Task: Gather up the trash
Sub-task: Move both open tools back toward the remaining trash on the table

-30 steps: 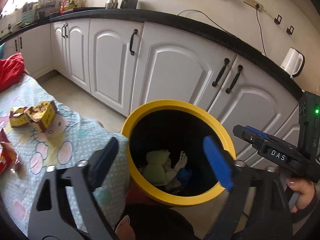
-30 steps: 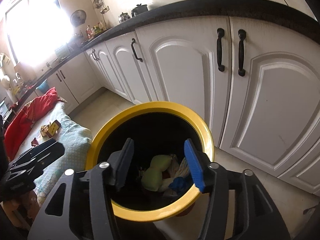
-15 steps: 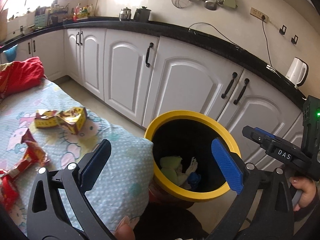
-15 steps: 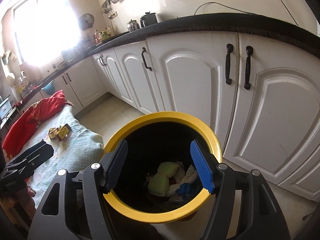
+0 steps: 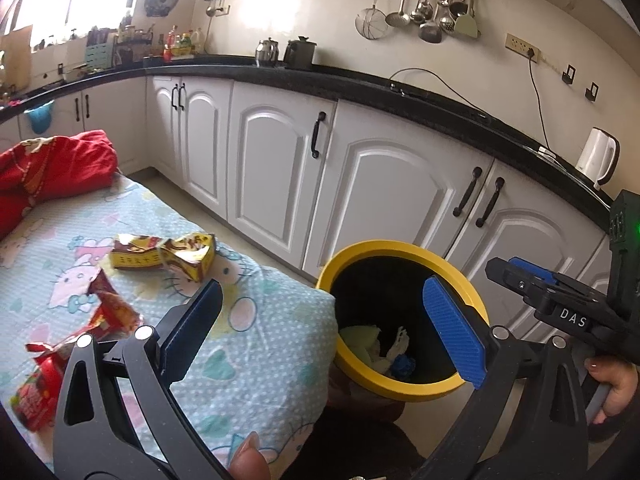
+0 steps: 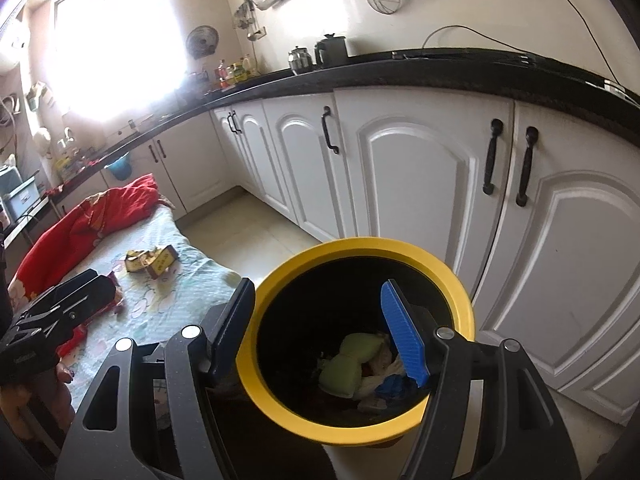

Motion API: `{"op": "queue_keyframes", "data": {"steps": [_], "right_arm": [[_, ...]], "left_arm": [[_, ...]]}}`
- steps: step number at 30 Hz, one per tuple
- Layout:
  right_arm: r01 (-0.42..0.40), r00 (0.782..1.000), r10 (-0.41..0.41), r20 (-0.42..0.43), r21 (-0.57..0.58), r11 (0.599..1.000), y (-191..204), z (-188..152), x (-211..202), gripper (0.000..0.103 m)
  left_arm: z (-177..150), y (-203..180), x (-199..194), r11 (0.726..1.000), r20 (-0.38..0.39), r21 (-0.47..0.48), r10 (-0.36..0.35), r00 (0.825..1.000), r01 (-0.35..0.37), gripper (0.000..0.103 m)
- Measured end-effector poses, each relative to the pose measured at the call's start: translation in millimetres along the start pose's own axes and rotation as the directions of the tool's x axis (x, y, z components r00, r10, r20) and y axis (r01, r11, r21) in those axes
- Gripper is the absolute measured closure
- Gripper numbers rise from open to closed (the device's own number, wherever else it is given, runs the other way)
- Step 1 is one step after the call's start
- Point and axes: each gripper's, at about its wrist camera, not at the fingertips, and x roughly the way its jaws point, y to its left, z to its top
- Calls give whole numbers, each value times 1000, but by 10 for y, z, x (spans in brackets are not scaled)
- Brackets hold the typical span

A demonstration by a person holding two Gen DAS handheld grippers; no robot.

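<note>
We see white arched cabinet doors with black handles under a black countertop. Utensils hang on the cream wall, and a white kettle stands on the counter. A bright window floods the pale tiled floor with glare.

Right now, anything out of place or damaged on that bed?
Yes. Two pieces of litter lie on the bed sheet: a crushed yellow-brown carton and a torn red wrapper nearer the left gripper. Both belong in the yellow-rimmed bin. Both grippers are open and empty.
</note>
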Motion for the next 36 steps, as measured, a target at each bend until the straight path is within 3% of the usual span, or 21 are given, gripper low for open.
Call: {"op": "queue_keyframes", "data": {"steps": [15,36], "right_arm": [[-70,998,69,-15,-100,992,573,25,43,40],[-197,980,188,-68,-195,961,1434,48,252,40]], "left_arm": [[-7,425,-328,996,50,-44,81,995,-79,11],[-69,1110,-740,976,86,-109,199,976,-189,11]]}}
